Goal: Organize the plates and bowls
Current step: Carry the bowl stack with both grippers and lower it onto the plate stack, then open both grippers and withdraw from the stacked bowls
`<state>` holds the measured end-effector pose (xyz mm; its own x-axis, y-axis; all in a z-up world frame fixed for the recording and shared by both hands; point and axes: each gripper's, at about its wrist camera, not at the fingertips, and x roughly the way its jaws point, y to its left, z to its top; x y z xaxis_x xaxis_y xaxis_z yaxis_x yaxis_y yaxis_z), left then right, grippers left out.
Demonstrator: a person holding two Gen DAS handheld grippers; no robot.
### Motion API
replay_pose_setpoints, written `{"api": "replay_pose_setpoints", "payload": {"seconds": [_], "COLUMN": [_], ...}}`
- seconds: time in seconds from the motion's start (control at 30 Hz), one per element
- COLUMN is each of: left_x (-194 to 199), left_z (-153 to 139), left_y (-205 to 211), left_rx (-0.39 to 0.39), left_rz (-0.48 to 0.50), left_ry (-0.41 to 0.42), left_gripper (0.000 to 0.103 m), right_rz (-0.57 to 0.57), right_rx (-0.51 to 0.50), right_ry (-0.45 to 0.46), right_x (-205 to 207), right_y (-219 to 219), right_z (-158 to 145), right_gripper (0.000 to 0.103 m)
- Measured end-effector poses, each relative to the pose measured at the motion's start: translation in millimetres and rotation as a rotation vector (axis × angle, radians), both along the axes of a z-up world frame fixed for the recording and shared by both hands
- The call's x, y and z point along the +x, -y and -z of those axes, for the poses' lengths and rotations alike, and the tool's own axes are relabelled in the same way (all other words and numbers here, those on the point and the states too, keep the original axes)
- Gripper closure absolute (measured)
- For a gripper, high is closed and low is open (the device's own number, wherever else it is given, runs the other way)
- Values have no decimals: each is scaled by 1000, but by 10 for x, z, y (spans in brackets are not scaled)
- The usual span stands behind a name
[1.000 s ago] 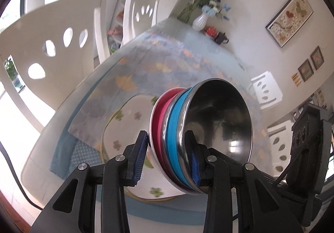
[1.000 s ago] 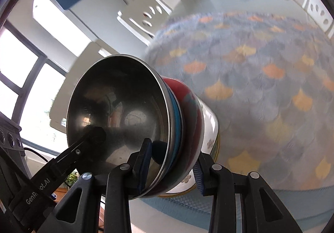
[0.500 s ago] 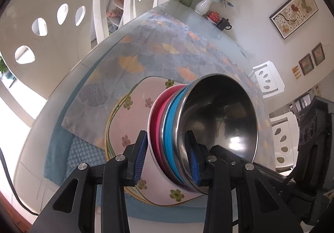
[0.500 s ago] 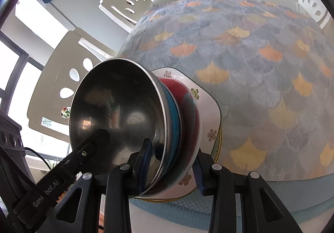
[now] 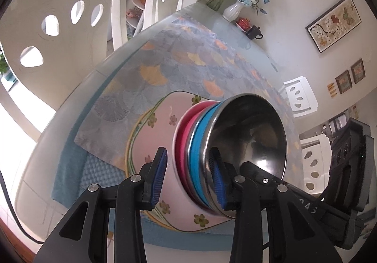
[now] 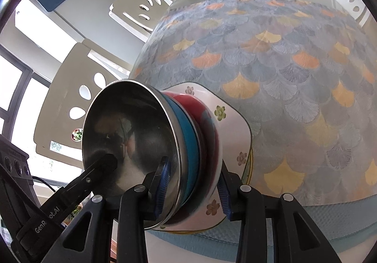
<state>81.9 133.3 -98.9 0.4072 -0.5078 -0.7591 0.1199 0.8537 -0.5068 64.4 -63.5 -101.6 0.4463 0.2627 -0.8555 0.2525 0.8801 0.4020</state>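
A nested stack of bowls (image 5: 212, 150), steel inside, then blue, then red, sits over a pink flowered square plate (image 5: 155, 135) near the table's front edge. It also shows in the right wrist view (image 6: 165, 150), over the same plate (image 6: 235, 135). My left gripper (image 5: 188, 176) straddles the stack's rim; its right pad is inside the steel bowl, its left pad stands apart from the red bowl. My right gripper (image 6: 193, 187) straddles the opposite rim, one pad inside the steel bowl, the other against the red bowl's outside.
A fan-patterned cloth (image 6: 271, 55) covers the glass table. A white vase (image 5: 232, 12), a red cup and a dark teapot (image 5: 254, 32) stand at the far end. White chairs (image 5: 59, 27) stand along the left side.
Both grippers and the bowl stack have come down toward the flowered plate. The left gripper's left pad now stands farther from the red bowl.
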Motion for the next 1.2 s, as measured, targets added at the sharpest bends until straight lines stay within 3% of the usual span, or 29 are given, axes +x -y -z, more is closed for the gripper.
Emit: {"api": "replay_pose_setpoints", "payload": {"seconds": [0.3, 0.63, 0.77, 0.83, 0.9, 1.1, 1.2], "left_x": [-21, -219, -382, -453, -528, -740, -783], "left_z": [-52, -442, -741, -875, -1011, -1278, -1330], "left_y": [-115, -91, 25, 63, 115, 199, 316], "left_rx": [-17, 2, 50, 62, 76, 70, 129], "left_rz": [-34, -7, 41, 57, 79, 120, 104], "left_ry": [1, 98, 190, 229, 269, 317, 328], "left_gripper": [69, 69, 68, 60, 59, 44, 43], "right_rz": [19, -18, -41, -50, -48, 116, 230], "right_rx": [-24, -167, -288, -372, -437, -411, -409], "right_ry": [45, 228, 346, 406, 430, 430, 371], "right_x": [-152, -558, -810, -961, -1087, -1486, -1597], "right_y": [58, -44, -121, -168, -193, 34, 162], "right_z": [-148, -690, -1047, -1239, -1375, -1661, -1650], "right_gripper": [67, 64, 50, 49, 40, 25, 15]}}
